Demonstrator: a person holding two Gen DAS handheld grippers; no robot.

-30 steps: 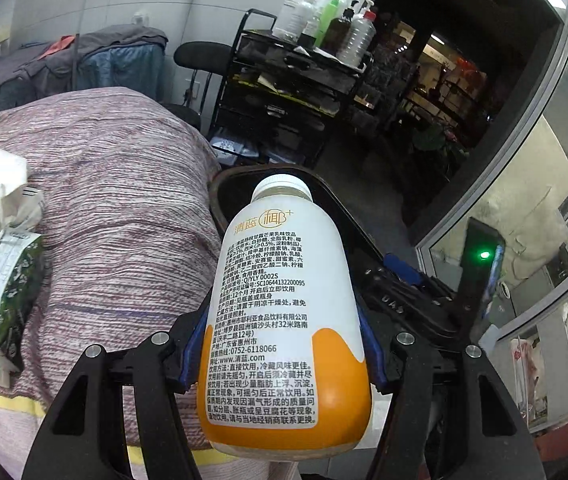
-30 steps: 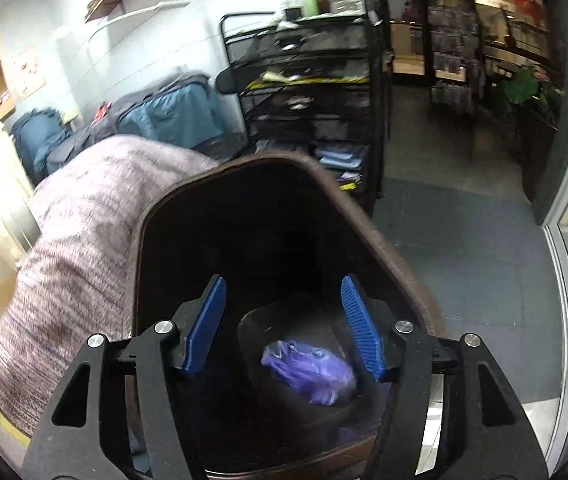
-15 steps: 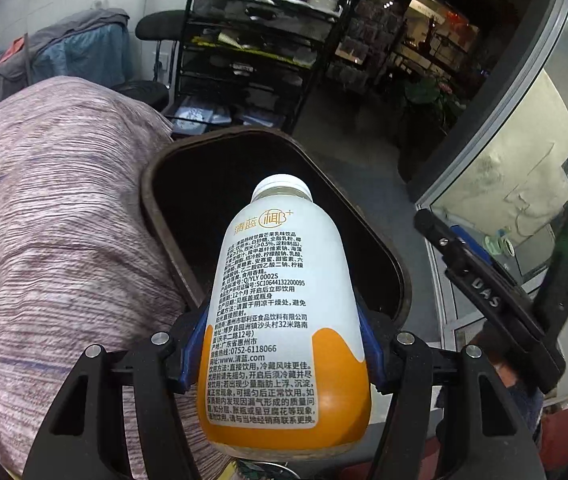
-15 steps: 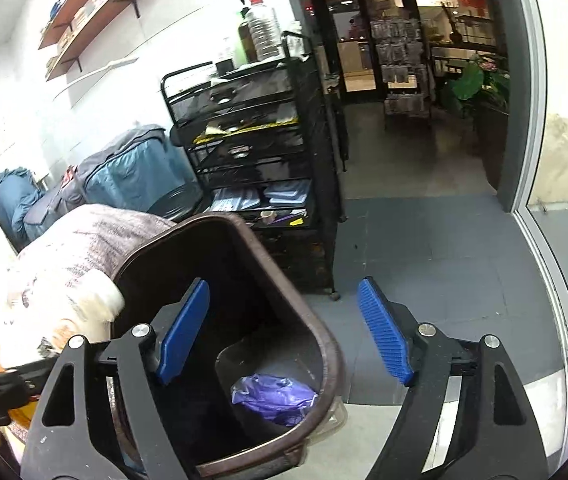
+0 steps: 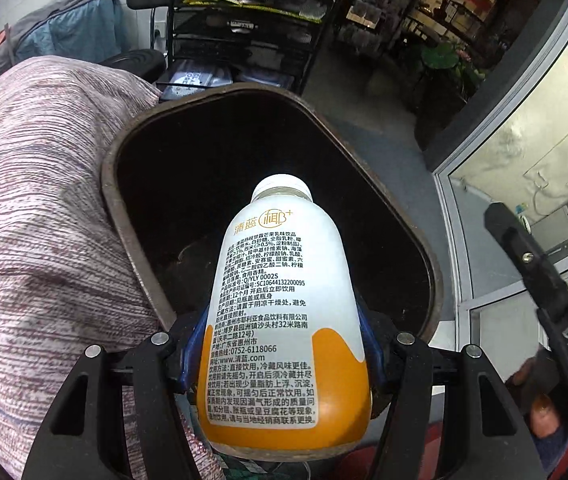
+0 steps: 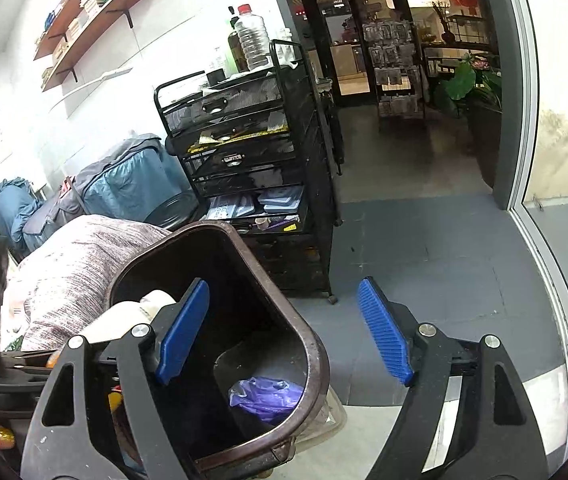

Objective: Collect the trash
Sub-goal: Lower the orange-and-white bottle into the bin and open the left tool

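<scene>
A white and orange plastic drink bottle (image 5: 284, 304) with a printed label sits between the blue pads of my left gripper (image 5: 281, 344), which is shut on its lower body. The bottle's capped neck tilts down over the mouth of the dark brown trash bin (image 5: 123, 208). In the right wrist view the bottle (image 6: 123, 316) shows at the bin's left rim. My right gripper (image 6: 281, 320) stands open and empty above the bin's right rim (image 6: 316, 344), its left pad over the bin and its right pad over the floor. A crumpled purple bag (image 6: 263, 396) lies at the bottom.
A striped cloth-covered surface (image 5: 35, 240) presses against the bin's left side. Behind the bin stands a black wire cart (image 6: 251, 152) with bottles on top. Blue bags (image 6: 123, 176) lie by the wall. A glass wall (image 6: 544, 200) runs along the right, with grey floor (image 6: 424, 248) between.
My left gripper has carried the bottle from beside the cloth to over the bin mouth and tipped downward. The right gripper's jaws have widened, and it has drawn back and right from inside the bin.
</scene>
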